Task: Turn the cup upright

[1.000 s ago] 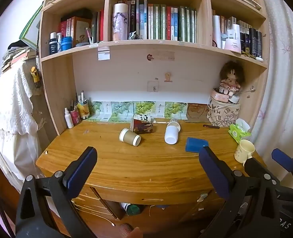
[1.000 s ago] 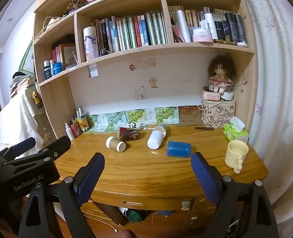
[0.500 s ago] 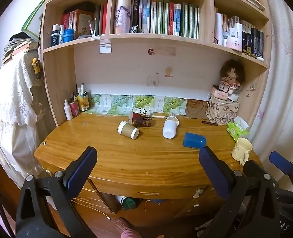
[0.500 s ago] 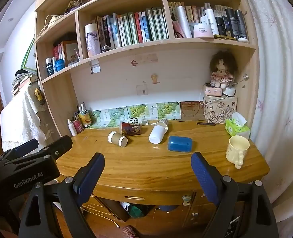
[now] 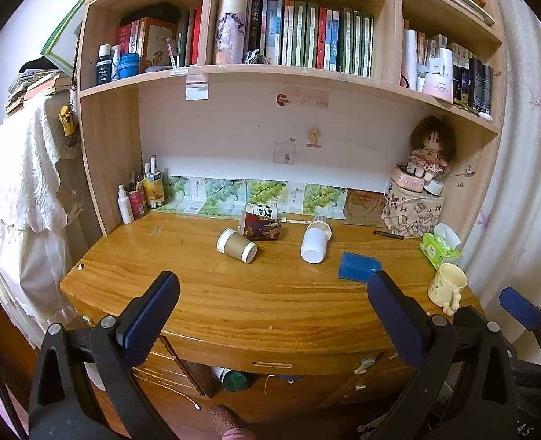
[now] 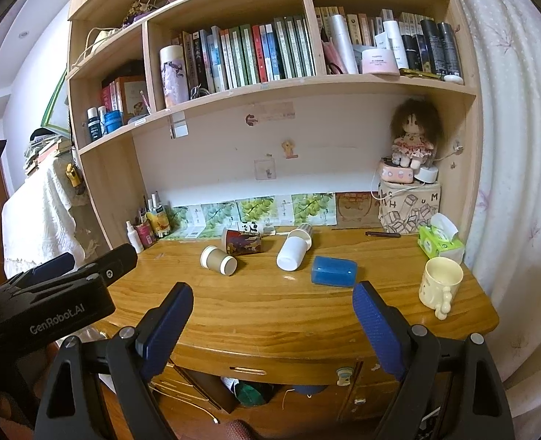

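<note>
From the left wrist camera, a wooden desk [image 5: 270,304] with bookshelves above fills the scene. The left gripper [image 5: 270,311] is held in front of the desk's near edge, its two blue-padded fingers [image 5: 149,311] spread wide with nothing between them. Several cups lie on their sides toward the back of the desk. A tan paper cup [image 5: 236,245] lies left of centre, its white bottom end toward the camera. Just behind it, touching or nearly so, lies a dark red patterned cup [image 5: 261,224]. To the right, apart from these, a white cup [image 5: 315,244] lies with one end facing forward. Further right and nearer lies a blue cup [image 5: 358,267]. A cream mug [image 5: 446,288] stands upright near the desk's right edge, with a green tissue pack [image 5: 439,247] behind it. A doll [image 5: 428,146] sits on a printed box in the back right corner. Part of the right gripper [image 5: 519,310] shows at the lower right.

On the right wrist camera, the right gripper [image 6: 272,324] also hangs before the desk front, released, its blue pads [image 6: 378,333] wide apart and holding nothing. The same row appears on the desk [image 6: 270,311]: tan paper cup [image 6: 218,259], dark red patterned cup [image 6: 242,242], white cup [image 6: 292,251] and blue cup [image 6: 333,270], all on their sides, and the cream mug [image 6: 439,283] upright at the right. The left gripper's black body [image 6: 50,293] enters from the left edge.
</note>
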Motion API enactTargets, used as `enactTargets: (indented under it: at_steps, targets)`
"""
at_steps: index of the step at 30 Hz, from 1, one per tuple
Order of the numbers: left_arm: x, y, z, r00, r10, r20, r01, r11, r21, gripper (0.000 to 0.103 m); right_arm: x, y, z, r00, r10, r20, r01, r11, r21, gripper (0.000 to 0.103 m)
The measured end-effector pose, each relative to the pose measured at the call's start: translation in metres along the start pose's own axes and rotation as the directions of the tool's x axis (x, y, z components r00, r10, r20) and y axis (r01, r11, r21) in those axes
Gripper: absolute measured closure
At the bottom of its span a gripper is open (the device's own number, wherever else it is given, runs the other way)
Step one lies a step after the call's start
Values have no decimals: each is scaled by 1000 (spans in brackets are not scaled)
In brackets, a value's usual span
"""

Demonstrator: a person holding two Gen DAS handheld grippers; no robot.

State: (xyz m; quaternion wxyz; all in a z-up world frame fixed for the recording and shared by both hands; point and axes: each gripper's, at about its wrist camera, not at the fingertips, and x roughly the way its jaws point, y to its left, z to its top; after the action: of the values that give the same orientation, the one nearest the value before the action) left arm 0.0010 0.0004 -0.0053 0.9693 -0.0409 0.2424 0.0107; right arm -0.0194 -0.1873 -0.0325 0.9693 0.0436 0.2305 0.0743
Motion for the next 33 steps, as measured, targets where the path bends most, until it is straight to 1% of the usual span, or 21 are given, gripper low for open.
enactTargets:
  at_steps: [5,11,18,20,22,28,33]
  targets:
    - [4,-3,3,1000,15,-5,-15,1000,4,1,1,0,1,1000,0,-1,0,1000,-1,14]
    - [9,-5,1,999,37,-31,-36,999,3,1,6,-4,1,1000,7,-24,-7,1000,-2,14]
    - [18,-2,-5,992,69,-106,-69,998,9,1,14,-7,-5,996,36,-86,-35,999,10,14]
    - [21,0,-5,990,68,-125,-68,998,4,1,18,-7,-5,993,49,-105,-47,999,22,14]
    - [25,0,-5,988,76,-135,-76,997,5,1,21,-7,-5,992,51,-116,-49,998,25,14]
    - [42,2,-5,982,86,-170,-84,996,20,1,42,-5,-4,986,58,-154,-53,998,34,14]
    - [65,7,4,979,83,-185,-82,997,14,1,68,-6,3,982,57,-181,-50,998,44,14]
